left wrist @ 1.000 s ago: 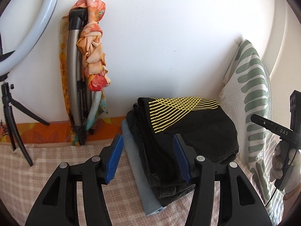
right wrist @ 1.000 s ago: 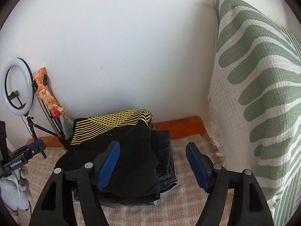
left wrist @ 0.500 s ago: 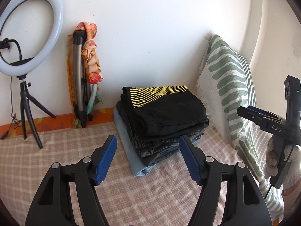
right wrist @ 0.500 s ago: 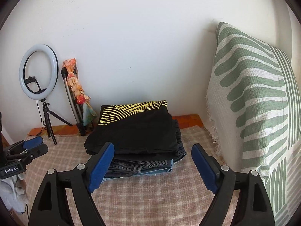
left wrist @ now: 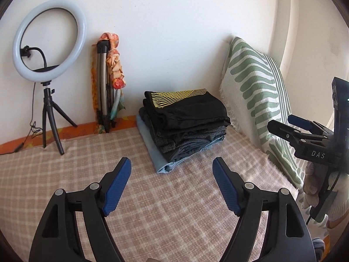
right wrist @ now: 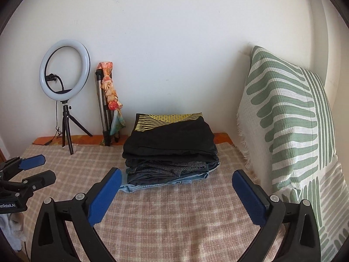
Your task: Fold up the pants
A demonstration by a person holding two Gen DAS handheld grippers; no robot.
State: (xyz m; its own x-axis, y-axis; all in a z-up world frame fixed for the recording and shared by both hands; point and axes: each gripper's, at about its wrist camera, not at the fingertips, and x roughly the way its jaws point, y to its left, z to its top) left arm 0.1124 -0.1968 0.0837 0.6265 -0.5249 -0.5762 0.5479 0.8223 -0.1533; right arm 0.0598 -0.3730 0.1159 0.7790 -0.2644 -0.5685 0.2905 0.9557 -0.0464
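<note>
While angled down, both grippers (left wrist: 171, 169) (right wrist: 176, 180) wide, nothing between, jaws just opening.

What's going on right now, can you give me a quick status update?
Left claw and right claw open, jaws just been widening, nothing between them. Folded black pants top the stack on the checked blanket. Nothing in the way.

One stack of folded garments (left wrist: 183, 128) sits ahead of the jaws — about four or five pieces in it, the exact number hard to tell: a black one with yellow lines on top, dark and checked ones under it, a light blue one at the bottom. One ring light (left wrist: 49, 41) on one small tripod, left of the jaws. One folded stand (left wrist: 103, 83) with one floral cloth (left wrist: 114, 65) tied on it. One green-striped pillow (left wrist: 259, 100), right of the jaws. Two grippers — left gripper (left wrist: 172, 185), right gripper (right wrist: 176, 194).
</note>
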